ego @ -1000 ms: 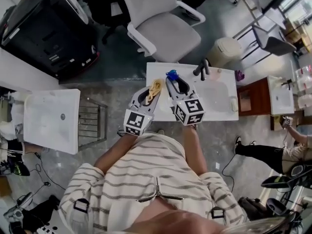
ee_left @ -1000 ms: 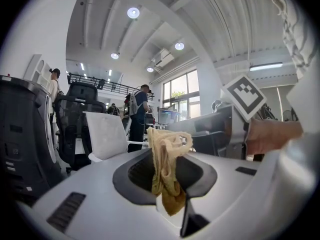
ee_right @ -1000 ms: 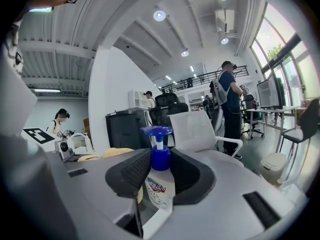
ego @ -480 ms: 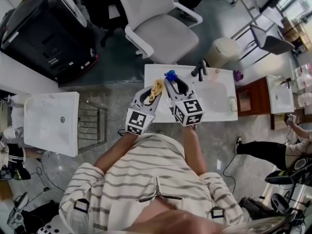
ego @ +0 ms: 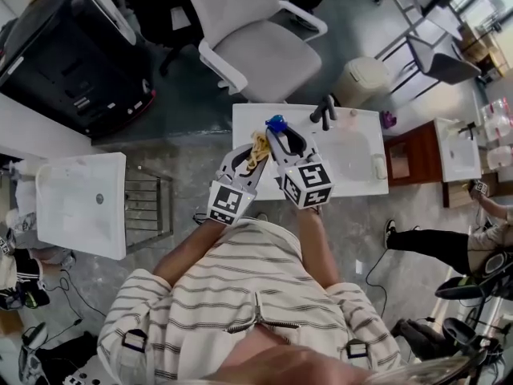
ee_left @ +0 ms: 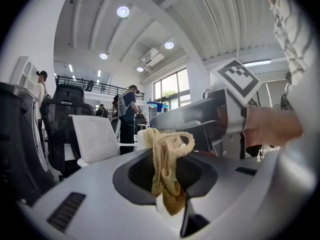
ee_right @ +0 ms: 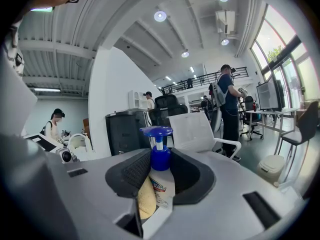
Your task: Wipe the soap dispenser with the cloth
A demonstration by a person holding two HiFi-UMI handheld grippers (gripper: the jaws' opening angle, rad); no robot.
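My right gripper [ego: 280, 135] is shut on the soap dispenser [ego: 277, 123] and holds it upright over the white sink counter [ego: 353, 171]. The dispenser [ee_right: 160, 186] is a white bottle with a blue pump, and it fills the right gripper's [ee_right: 159, 170] jaws. My left gripper [ego: 254, 154] is shut on a crumpled yellow cloth [ego: 258, 145]. In the left gripper view the cloth [ee_left: 167, 171] hangs out of the left gripper [ee_left: 167, 156], with the right gripper [ee_left: 220, 124] close beside it. The cloth [ee_right: 142, 199] lies against the bottle's left side.
A black faucet [ego: 324, 111] stands at the counter's back edge. Behind it are a white office chair [ego: 248, 50] and a beige bin [ego: 361, 79]. A second white basin [ego: 80, 203], a wire rack [ego: 148, 203] and a black cabinet [ego: 72, 46] lie left. People stand in the background.
My left gripper has shifted slightly with the cloth beside the bottle. The right gripper and the dispenser have stayed where they were.
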